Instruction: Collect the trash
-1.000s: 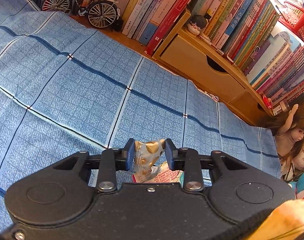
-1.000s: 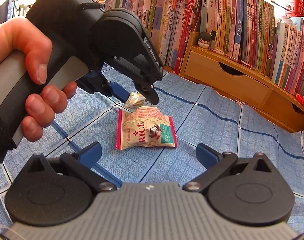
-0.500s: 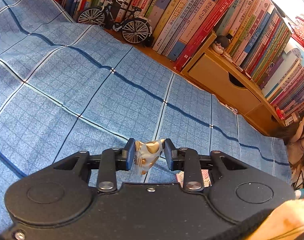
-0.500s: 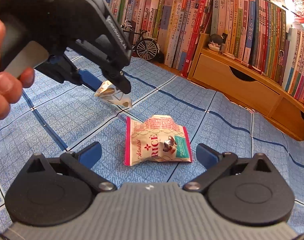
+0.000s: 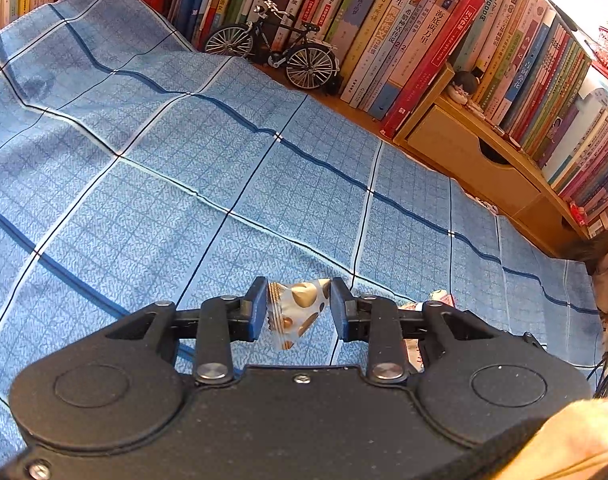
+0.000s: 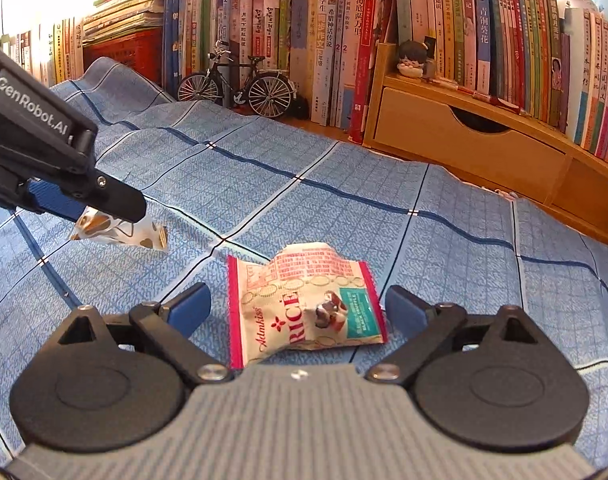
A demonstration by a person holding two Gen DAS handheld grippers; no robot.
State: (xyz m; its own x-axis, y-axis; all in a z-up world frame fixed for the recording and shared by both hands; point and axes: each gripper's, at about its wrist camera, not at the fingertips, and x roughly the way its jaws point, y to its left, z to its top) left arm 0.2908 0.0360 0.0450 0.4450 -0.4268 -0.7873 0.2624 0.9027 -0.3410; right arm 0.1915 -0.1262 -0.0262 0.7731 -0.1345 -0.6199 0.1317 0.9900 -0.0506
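The left gripper (image 5: 298,306) was clamped on a small gold-spotted wrapper (image 5: 298,310), which hung clear above the blue checked cloth (image 5: 152,208). From the right wrist camera the same wrapper (image 6: 120,232) showed to the left of the rice snack packet (image 6: 304,304), lifted off the cloth, with most of its body dangling below the pads.

The right gripper (image 6: 298,312) stood spread wide with nothing between its pads, though its jaws had just been closing a little. The rice snack packet lay crumpled on the cloth directly ahead of it, between the lines of the two blue pads (image 6: 190,308) but untouched by either. A toy bicycle (image 6: 238,86) stood well beyond the packet, against the row of books (image 6: 343,40).

The likely next step was a grab at the packet, and several things could spoil it. The packet was puffed and creased, so pads closing on its raised middle might slide off the glossy film. Pads closing low might pinch the loose cloth along with it and drag the cloth up. The small wrapper, held only by one edge, could slip free if the left hand swung sharply.
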